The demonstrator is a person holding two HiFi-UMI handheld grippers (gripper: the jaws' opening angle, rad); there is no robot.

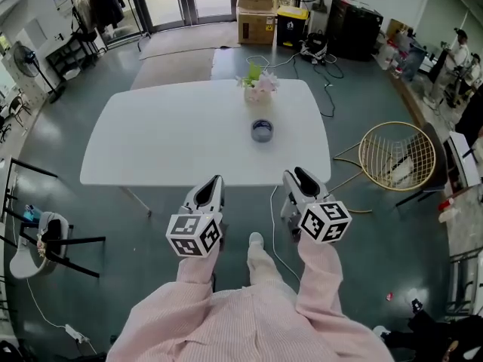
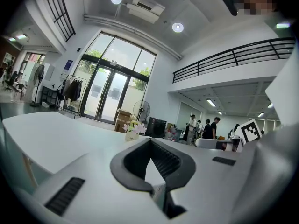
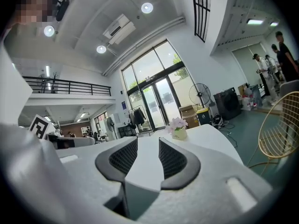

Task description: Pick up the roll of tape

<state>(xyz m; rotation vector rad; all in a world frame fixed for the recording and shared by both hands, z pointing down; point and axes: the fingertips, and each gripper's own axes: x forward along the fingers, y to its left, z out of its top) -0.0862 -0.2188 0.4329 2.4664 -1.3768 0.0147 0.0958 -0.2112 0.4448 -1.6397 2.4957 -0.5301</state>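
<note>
Grippers (image 1: pixel 213 183) (image 1: pixel 299 176) parallel before table (image 1: pixel 151 149), jaws apart

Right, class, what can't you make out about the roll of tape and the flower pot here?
- Roll of tape: in the head view it is too small to show how much is left or where its loose end lies.
- Same roll: it shows in neither gripper view; the left gripper and right gripper fill the lower frame.
- Flower pot: the label print in the right gripper view is too small to read.

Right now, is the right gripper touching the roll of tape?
Apart. The head view shows bare table between the right gripper and the roll of tape, which lies farther in.
</note>
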